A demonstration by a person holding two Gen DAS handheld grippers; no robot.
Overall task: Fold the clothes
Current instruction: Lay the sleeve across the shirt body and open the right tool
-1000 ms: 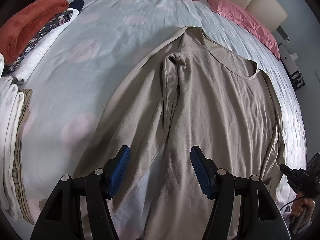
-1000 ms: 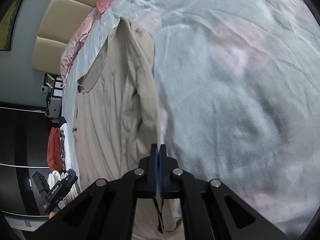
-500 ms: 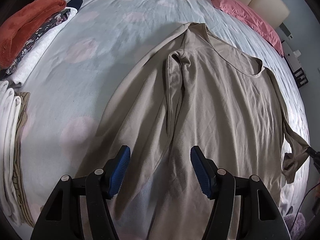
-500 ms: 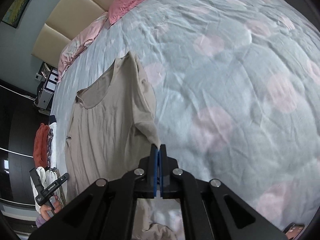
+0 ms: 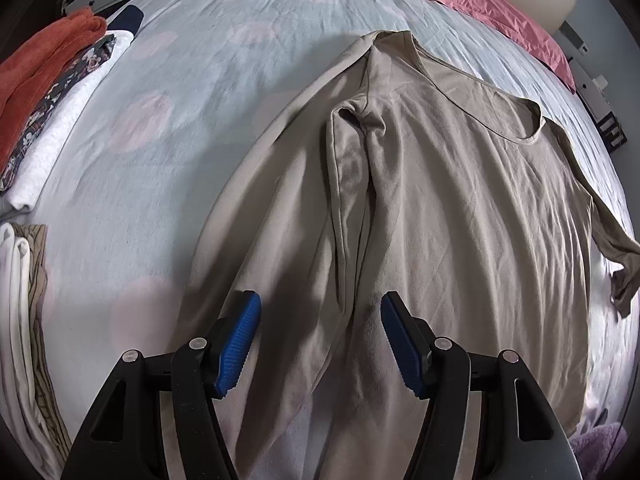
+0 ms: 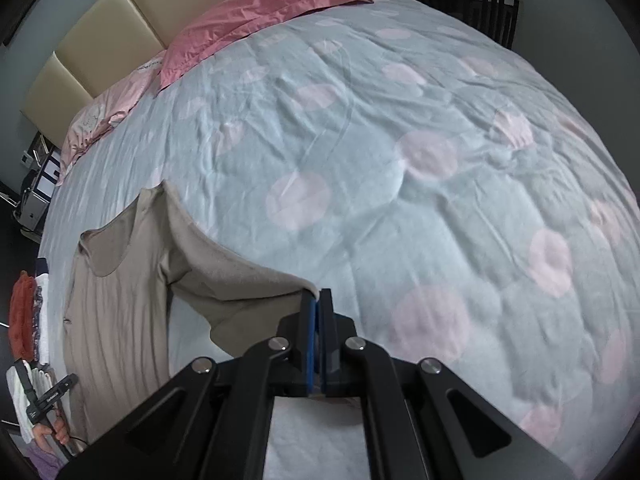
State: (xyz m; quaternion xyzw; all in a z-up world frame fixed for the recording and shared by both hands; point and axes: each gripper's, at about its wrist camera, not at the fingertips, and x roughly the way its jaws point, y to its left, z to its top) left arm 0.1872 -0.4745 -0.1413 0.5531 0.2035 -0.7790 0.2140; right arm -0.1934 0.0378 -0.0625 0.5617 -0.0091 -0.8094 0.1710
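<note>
Pinching the cuff end of one sleeve (image 6: 248,292), the right hand-held gripper (image 6: 319,320) has its blue pads clamped tight on the beige fabric, lifting it off the bed (image 6: 400,140). Best now to carry that sleeve across the body and lay it flat, no twist. The left hand-held gripper (image 5: 320,344) hovers with jaws apart, holding nothing, over the beige long-sleeve top (image 5: 460,200) spread on the duvet, straddling the other sleeve. Folded stacks (image 5: 52,92) sit along the far edge, well apart; pink pillows (image 6: 256,12) are clear too.
</note>
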